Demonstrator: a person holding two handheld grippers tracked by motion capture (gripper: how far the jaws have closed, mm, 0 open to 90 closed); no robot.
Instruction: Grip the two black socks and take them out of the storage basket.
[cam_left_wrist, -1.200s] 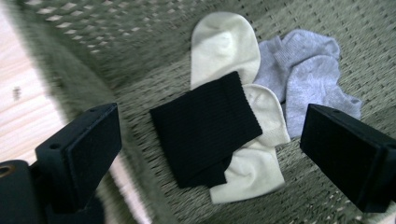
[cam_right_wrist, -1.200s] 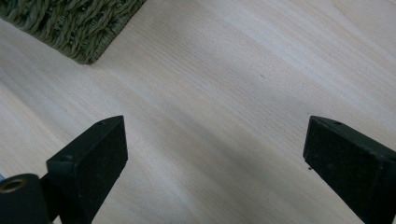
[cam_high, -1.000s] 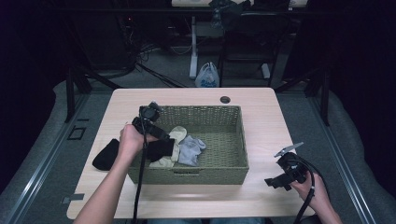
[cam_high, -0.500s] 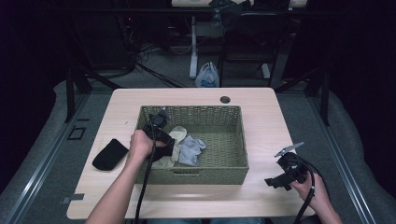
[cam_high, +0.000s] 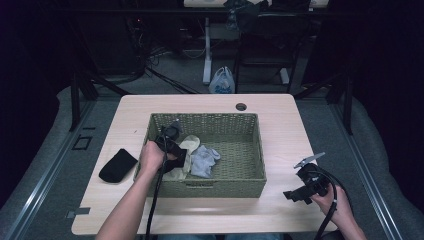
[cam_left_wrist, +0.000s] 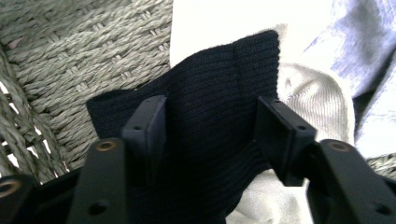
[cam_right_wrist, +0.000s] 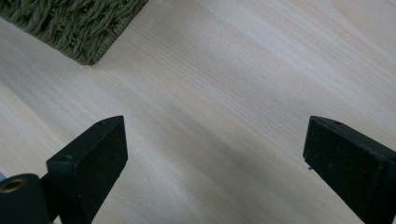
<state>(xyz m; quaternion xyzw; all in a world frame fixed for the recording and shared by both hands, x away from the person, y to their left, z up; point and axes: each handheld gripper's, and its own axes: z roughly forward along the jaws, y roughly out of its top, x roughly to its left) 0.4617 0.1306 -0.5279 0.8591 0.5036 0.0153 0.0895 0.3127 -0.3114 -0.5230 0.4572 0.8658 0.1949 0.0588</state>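
1. In the high view the left hand-held gripper (cam_high: 172, 150) is down inside the woven basket (cam_high: 250, 150), at the basket's 9 o'clock side, close against the wall there.
2. The left gripper view adds what the high view cannot: a black sock (cam_left_wrist: 210, 116) stands between the two jaws, ribbed knit, its cuff edge up towards 12 o'clock and folded into a shallow crease down the middle.
3. The jaws have just been closing with the black sock between them. Both pads appear to lie against the fabric, though the dark cloth makes the contact hard to judge.
4. Behind the black sock, the same view shows a cream sock (cam_left_wrist: 313, 102) at 3 o'clock and a pale blue sock (cam_left_wrist: 364, 51) at 2 o'clock; basket weave fills 9 to 11 o'clock.
5. The high view places the cream sock (cam_high: 186, 150) and the pale blue sock (cam_high: 204, 160) side by side on the basket floor, just right of the left hand-held gripper.
6. A second black sock (cam_high: 117, 165) lies on the bench (cam_high: 300, 125), outside the basket at its 9 o'clock.
7. The right hand-held gripper (cam_high: 300, 190) sits over the bench at the basket's 4 o'clock; the right gripper view (cam_right_wrist: 215, 154) shows its jaws wide apart over bare wood, with a basket corner at 11 o'clock.
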